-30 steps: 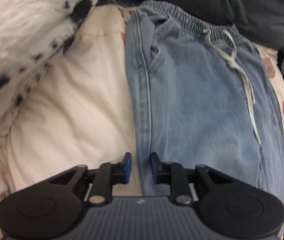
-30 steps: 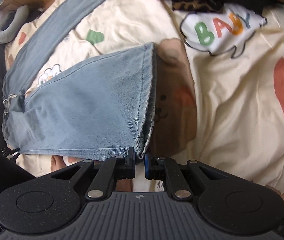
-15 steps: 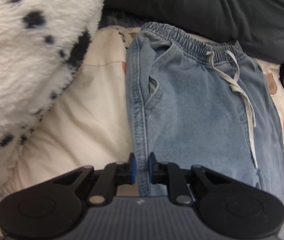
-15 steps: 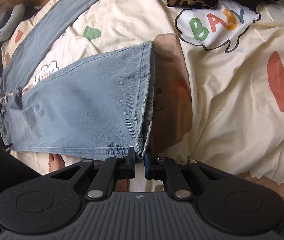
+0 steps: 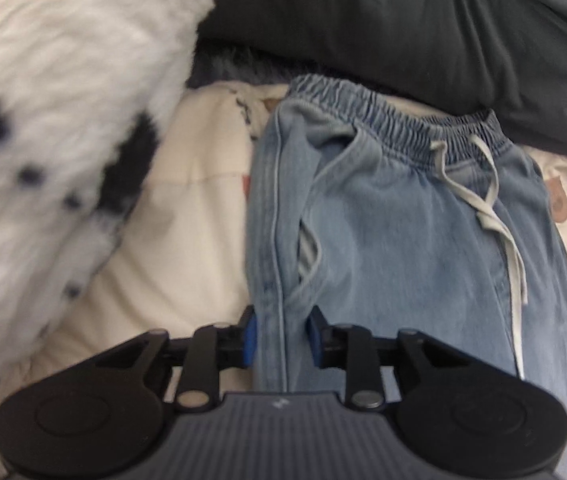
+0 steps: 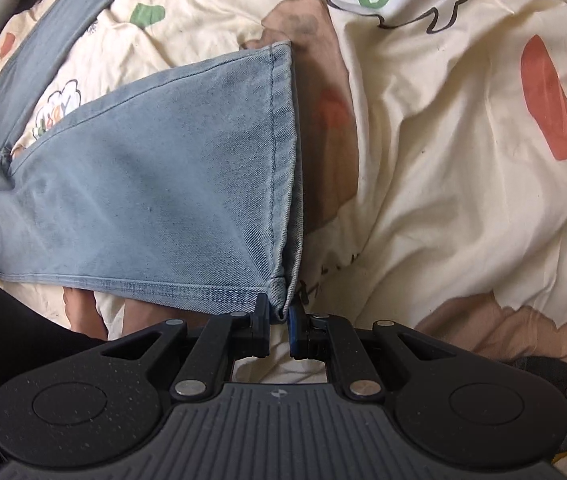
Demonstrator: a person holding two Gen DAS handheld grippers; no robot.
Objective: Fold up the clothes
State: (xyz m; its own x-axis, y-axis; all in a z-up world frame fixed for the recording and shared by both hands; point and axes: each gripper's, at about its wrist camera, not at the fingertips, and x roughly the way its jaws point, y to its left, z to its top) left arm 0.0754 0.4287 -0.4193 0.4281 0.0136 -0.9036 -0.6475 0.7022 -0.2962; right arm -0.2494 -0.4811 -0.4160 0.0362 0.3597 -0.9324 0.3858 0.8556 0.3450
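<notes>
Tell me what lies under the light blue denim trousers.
Under the light blue denim trousers lies a cream quilt with cartoon prints. A brown bear print shows beside the hem; the rest is covered.

Right tongs (image 6: 279, 322) on jeans hem (image 6: 283, 184)

- Left wrist view: dim, soft all over, motion blur worst on the spotted fur blanket (image 5: 55, 128).
- Right wrist view: brighter, sharp, even daylight; jeans (image 6: 155, 200) cast a shadow on the bedsheet (image 6: 443, 200).
- Fisheye bending at edges, dark corners.
</notes>
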